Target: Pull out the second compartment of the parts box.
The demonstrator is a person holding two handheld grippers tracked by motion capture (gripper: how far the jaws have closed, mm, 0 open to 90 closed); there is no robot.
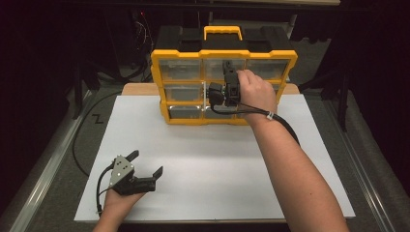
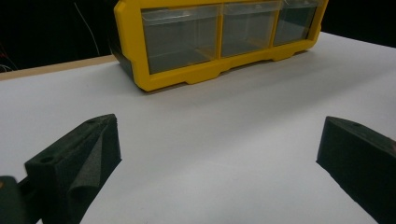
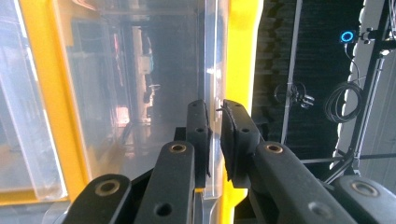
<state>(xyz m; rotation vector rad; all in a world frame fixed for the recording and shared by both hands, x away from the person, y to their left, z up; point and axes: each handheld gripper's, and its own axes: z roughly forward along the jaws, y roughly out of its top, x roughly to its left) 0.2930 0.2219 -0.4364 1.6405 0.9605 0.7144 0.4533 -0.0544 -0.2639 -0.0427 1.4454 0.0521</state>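
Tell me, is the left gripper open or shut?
Open: the left gripper rests on the white table, jaws spread wide with nothing between.

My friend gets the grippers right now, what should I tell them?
Right gripper: shut on the clear front lip of a drawer in the yellow organizer, at the top middle drawer as the high view shows it. The drawer looks barely out, if at all.
Left gripper: open, holding nothing, low over the white tabletop at its near left corner, pointed at the organizer.
The organizer stands upright at the far edge of the table, with nine clear drawers in three rows. I cannot tell what is inside them.
Done: the drawer is gripped. Left, probably: pull it out, maybe steadying the organizer with the left gripper.
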